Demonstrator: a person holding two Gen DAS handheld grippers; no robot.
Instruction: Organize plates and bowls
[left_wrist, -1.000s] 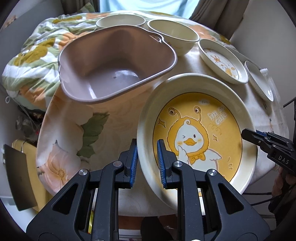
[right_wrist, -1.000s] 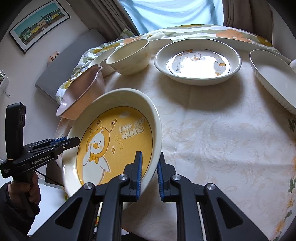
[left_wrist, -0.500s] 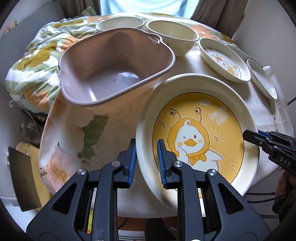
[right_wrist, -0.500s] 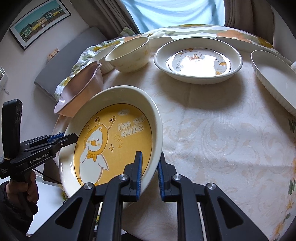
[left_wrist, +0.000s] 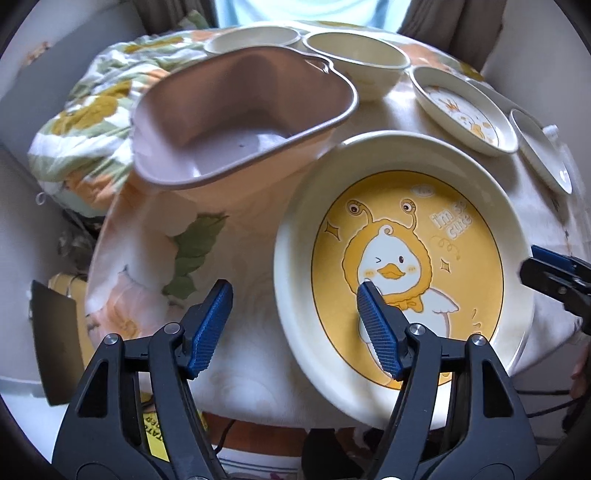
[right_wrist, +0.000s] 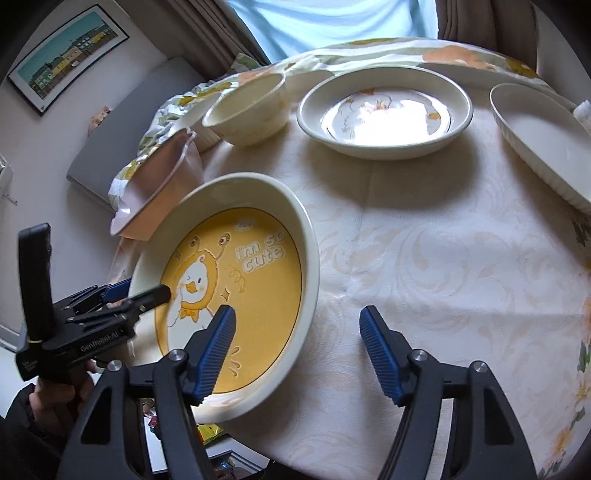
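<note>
A big cream plate with a yellow duck picture (left_wrist: 406, 258) lies on the table near its front edge, partly overhanging; it also shows in the right wrist view (right_wrist: 236, 295). My left gripper (left_wrist: 295, 328) is open, its jaws straddling the plate's left rim without gripping. My right gripper (right_wrist: 297, 354) is open, its jaws straddling the plate's right rim. The left gripper shows in the right wrist view (right_wrist: 144, 291) at the plate's far side. The right gripper's tip shows in the left wrist view (left_wrist: 532, 271).
A pink tub (left_wrist: 236, 122) sits left of the plate. Behind stand two cream bowls (left_wrist: 358, 59) (left_wrist: 255, 38), a smaller duck plate (right_wrist: 384, 114) and a white oval dish (right_wrist: 543, 136). The floral tablecloth (right_wrist: 424, 258) covers the round table.
Both grippers were shut on the duck plate's rim and have opened wide. The plate has settled onto the table.
</note>
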